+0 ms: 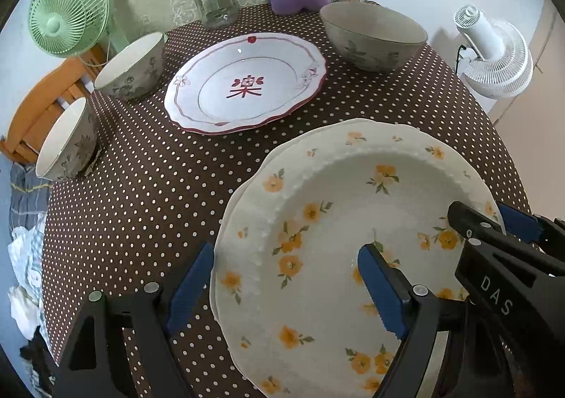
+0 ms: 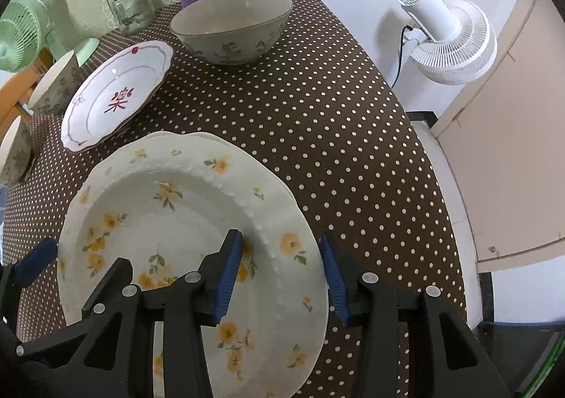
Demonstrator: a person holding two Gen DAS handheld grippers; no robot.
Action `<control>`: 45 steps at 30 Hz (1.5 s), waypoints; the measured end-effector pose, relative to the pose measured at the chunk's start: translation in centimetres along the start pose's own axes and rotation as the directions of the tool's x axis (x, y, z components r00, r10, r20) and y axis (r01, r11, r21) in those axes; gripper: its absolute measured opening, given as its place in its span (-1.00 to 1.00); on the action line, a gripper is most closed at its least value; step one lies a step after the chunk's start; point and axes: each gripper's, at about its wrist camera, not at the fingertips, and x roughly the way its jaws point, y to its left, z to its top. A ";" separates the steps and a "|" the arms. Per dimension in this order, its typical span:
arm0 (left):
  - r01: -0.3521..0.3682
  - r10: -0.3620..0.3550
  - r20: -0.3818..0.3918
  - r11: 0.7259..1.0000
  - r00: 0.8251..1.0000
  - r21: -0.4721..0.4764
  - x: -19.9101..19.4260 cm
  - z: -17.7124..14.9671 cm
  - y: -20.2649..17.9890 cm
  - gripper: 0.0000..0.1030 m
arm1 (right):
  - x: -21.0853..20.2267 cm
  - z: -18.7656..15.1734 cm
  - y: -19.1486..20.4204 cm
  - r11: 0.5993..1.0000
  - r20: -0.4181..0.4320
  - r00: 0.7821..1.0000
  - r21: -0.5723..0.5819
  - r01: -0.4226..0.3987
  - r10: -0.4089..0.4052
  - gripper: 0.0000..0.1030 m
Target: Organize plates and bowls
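Yellow-flowered plate (image 1: 339, 221) rims between parted jaws of both hand-held grippers, left (image 1: 286, 278) and right (image 2: 282, 274), unclamped.

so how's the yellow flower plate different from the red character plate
The yellow flower plate is cream with scattered yellow blossoms; the red character plate is white with one red character and a red edge. The flower plate lies nearest, straddled by the left gripper and right gripper; the red one sits farther back, untouched. Both are scalloped, each apparently atop a second plate.

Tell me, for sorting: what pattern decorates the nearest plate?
Yellow-orange flowers with green leaves on the cream plate; clearest in the left wrist view.
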 end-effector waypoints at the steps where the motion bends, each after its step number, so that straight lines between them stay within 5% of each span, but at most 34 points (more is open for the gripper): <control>1: 0.001 -0.001 0.001 1.000 1.000 -0.003 0.1 0.0 0.2 0.65 | 0.1 0.1 0.2 1.000 0.001 1.000 -0.001 0.005 -0.005 -0.02; 13: 0.021 -0.020 0.004 1.000 1.000 -0.024 0.5 0.2 1.9 0.65 | 1.0 0.8 1.7 1.000 0.003 1.000 0.008 0.030 -0.030 0.45; 24: 0.106 -0.105 0.047 0.994 0.993 -0.002 -1.5 0.3 5.3 0.72 | -2.1 0.2 3.0 0.998 0.049 0.998 0.050 0.033 -0.036 0.51; 45: 0.159 -0.167 0.128 0.985 0.978 0.067 -2.7 4.9 14.2 0.72 | -6.7 2.6 12.5 0.994 0.172 0.985 0.101 -0.036 0.018 0.51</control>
